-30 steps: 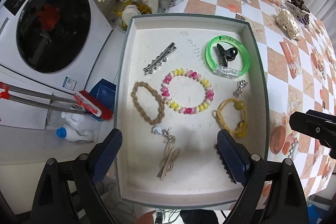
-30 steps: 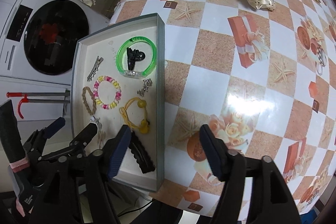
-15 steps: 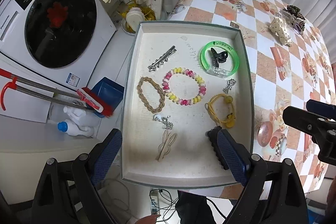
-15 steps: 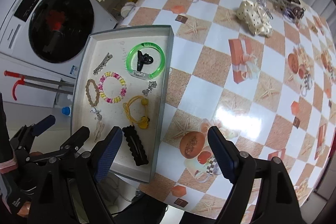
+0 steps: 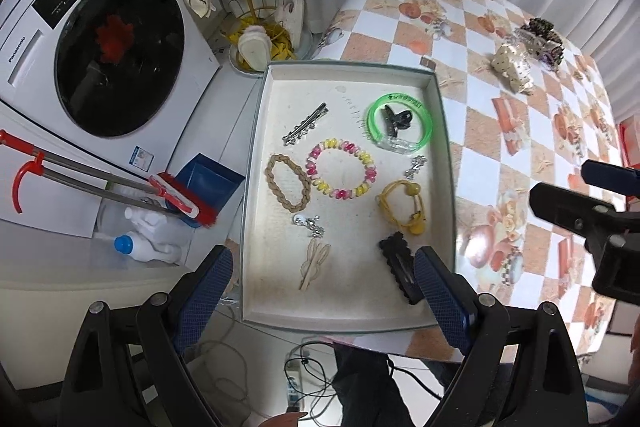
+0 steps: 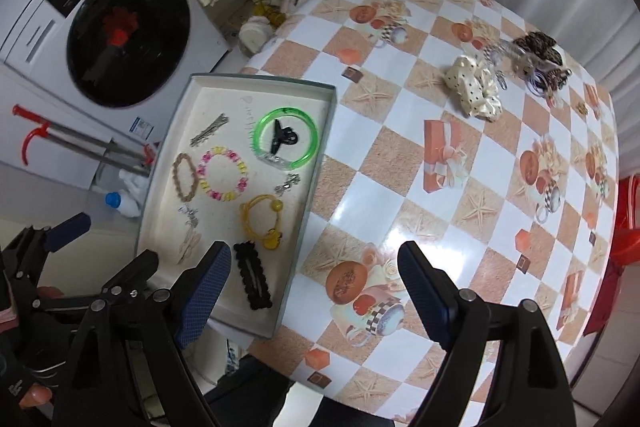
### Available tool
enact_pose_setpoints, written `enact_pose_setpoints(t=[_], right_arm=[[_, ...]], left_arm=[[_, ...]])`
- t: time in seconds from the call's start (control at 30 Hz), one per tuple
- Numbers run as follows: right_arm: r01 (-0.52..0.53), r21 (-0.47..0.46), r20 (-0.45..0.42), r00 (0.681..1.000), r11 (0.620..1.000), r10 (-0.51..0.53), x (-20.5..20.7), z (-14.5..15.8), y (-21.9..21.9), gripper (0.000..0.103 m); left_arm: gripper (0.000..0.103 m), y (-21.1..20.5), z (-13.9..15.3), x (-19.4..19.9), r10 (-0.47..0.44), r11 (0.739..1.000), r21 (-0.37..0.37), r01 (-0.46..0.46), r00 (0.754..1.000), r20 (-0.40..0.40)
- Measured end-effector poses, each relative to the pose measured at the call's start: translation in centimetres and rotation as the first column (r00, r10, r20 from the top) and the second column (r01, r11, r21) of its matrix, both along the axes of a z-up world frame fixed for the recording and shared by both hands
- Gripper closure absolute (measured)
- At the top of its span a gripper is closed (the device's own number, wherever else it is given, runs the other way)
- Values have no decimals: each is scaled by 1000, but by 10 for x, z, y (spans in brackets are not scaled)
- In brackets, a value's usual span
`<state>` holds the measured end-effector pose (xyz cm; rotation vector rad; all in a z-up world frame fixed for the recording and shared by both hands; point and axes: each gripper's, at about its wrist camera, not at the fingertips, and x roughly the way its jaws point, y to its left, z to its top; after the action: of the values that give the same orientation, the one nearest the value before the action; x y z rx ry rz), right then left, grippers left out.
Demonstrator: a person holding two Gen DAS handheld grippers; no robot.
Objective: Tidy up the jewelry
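Two grippers hang above the worktop (image 6: 400,155), and both have their fingers wide apart with nothing in them. The left gripper (image 5: 320,291) is over the near end of the tray (image 5: 256,131). The right gripper (image 6: 312,291) is over the tray's near right edge. In the tray lie a green bangle (image 5: 400,123) around a small black claw clip (image 5: 396,119), a pink and yellow bead bracelet (image 5: 341,169), a brown braided band (image 5: 287,181), a yellow hair tie (image 5: 402,201) and a black snap clip (image 5: 400,265). A spotted cream scrunchie (image 6: 474,93) sits far off on the worktop.

Even, soft indoor light is filling both views. Glare is showing on the tablecloth (image 6: 360,223) near the table's front edge. Fisheye bending is curving the edges; black corners are vignetting; slight blur throughout.
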<state>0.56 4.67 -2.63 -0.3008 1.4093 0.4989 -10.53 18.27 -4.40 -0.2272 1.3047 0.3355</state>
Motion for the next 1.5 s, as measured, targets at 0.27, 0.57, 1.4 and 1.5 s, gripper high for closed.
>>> enact_pose_setpoints(t=[0.27, 0.57, 1.4, 1.5], right_arm=[[-37, -14, 13, 999, 999, 37, -4, 28, 7, 16], [-27, -20, 35, 999, 999, 28, -4, 43, 5, 16], [-59, -19, 84, 995, 998, 61, -10, 54, 15, 16], [-58, -19, 84, 995, 998, 59, -10, 53, 16, 16]], left_arm=[[7, 2, 30, -5, 10, 1000, 21, -10, 1000, 12], [7, 2, 44, -10, 14, 999, 38, -15, 1000, 16], [7, 3, 47, -12, 13, 999, 41, -14, 1000, 16], [7, 3, 47, -12, 14, 999, 43, -15, 1000, 15]])
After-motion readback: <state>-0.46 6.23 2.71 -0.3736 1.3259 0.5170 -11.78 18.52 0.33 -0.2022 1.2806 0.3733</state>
